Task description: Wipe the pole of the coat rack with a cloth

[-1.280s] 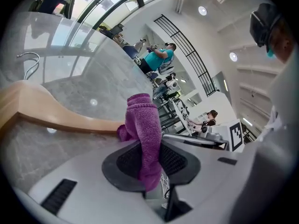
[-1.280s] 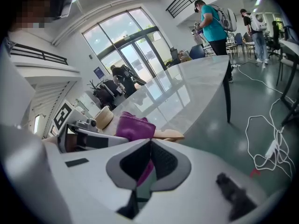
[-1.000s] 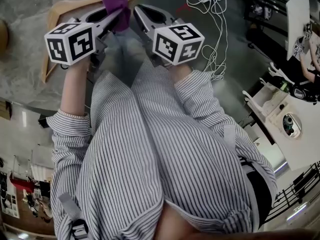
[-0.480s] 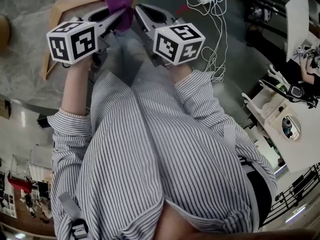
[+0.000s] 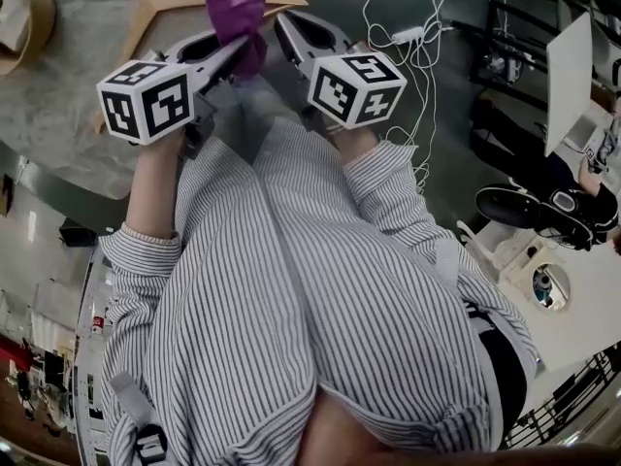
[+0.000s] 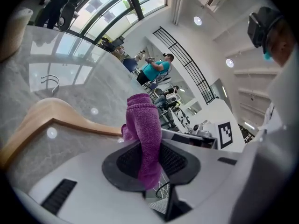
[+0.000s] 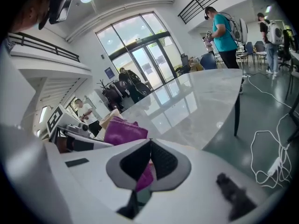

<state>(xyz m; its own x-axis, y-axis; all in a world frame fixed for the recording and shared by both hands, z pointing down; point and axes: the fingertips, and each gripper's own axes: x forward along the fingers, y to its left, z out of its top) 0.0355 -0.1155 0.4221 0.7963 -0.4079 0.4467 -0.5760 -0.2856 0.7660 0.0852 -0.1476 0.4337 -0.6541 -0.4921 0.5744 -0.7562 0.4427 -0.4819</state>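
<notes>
The left tool (image 6: pixel 149 146) (image 5: pixel 236 47) was closed tight on a purple cloth (image 6: pixel 142 118) (image 5: pixel 236 13). The cloth was pinched between the dark pads, with one bunch standing up past the tips and a shorter end hanging below them. The right tool (image 7: pixel 150 143) (image 5: pixel 284 22) had its tips pressed together. It sat just beside the cloth (image 7: pixel 125 130), which lay off to its left. A sliver of purple showed in the slit under the tips, and I could not tell whether any of it was pinched there. Both tools were held over the edge of a grey marble counter (image 6: pixel 70 83) (image 7: pixel 196 101). A wooden hanger (image 6: pixel 56 118) lay flat on it, just beyond the cloth. White cables (image 5: pixel 412 37) trailed on the dark floor past the right tool.
</notes>
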